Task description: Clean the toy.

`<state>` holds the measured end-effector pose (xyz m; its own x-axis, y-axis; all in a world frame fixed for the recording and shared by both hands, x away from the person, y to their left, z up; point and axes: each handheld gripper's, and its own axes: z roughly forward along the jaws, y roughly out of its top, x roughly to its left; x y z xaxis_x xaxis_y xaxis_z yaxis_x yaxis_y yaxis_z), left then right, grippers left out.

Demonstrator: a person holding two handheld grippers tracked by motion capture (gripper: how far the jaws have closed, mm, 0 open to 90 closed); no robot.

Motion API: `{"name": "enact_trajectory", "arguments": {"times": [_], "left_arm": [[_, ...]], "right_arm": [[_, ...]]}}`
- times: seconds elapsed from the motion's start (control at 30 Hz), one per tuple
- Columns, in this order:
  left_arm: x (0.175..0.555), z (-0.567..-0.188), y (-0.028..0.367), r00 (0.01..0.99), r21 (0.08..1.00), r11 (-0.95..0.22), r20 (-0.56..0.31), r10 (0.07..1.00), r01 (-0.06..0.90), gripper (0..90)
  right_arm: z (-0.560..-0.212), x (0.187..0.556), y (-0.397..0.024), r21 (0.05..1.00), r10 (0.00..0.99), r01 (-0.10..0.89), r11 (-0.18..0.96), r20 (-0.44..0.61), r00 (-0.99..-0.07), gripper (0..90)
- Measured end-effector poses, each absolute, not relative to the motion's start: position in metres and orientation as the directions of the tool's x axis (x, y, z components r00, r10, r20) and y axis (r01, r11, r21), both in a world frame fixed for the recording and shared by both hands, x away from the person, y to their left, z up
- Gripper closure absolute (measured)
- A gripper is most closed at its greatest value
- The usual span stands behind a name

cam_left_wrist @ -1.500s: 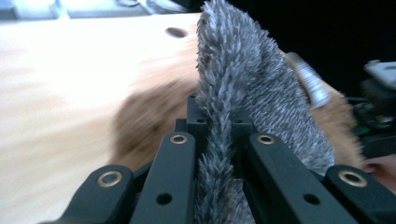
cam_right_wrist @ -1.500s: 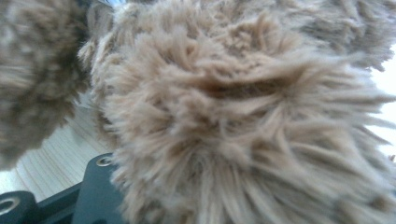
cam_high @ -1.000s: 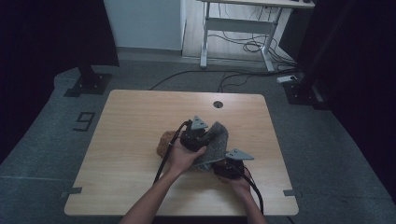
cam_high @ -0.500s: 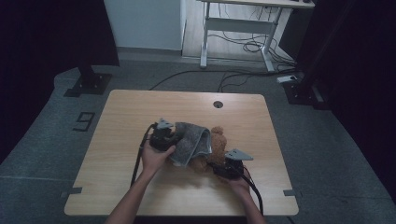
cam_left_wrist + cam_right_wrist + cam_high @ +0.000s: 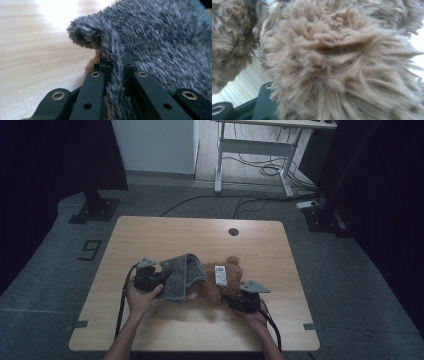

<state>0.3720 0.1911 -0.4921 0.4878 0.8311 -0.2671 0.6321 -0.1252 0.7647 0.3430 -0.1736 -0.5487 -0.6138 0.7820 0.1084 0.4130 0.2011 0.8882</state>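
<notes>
Since the grey cloth has been pulled off toward 9 o'clock, the lines below hold this moment against the earlier pictures

Left gripper (image 5: 159,280): its jaws are pinched nearly together on a fold of the grey cloth (image 5: 182,275); in the left gripper view the pile of the cloth (image 5: 160,42) runs straight down between the two black jaws. Against the earlier high views this gripper has travelled from the middle of the table toward 9 o'clock and a little lower

Grey cloth: a second ago it lay bunched over the toy at the table's centre; now it sits at 9 o'clock of the toy, still overlapping the toy's near end and resting on the wooden table (image 5: 150,232)

Teddy bear (image 5: 220,287): brown plush, lying at the table's centre, slightly toward 6 o'clock, more of it uncovered than before

White remote (image 5: 220,274): lies on top of the teddy bear, long axis running 12 to 6 o'clock

Right gripper (image 5: 243,298): at 4 o'clock of the teddy bear, in the same spot as before; its jaws stand about half open and have just been closing, with the bear's brown fur (image 5: 342,65) between them; whether the pads press on it I cannot tell
</notes>
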Motion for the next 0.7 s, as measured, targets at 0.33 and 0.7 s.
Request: {"name": "enact_trajectory", "arguments": {"times": [0.33,0.7], "left_arm": [[0.388,-0.508,0.176,0.475,0.75,-0.132,-0.264,0.839,0.649,83.7],[0.405,-0.48,0.176,0.498,0.802,-0.045,-0.324,0.804,0.595,84.0]], "right_arm": [[-0.548,0.357,-0.174,0.883,0.802,0.42,0.209,0.091,-0.591,45.4],[-0.548,0.373,-0.182,0.884,0.804,0.413,0.22,0.076,-0.59,45.5]]}}
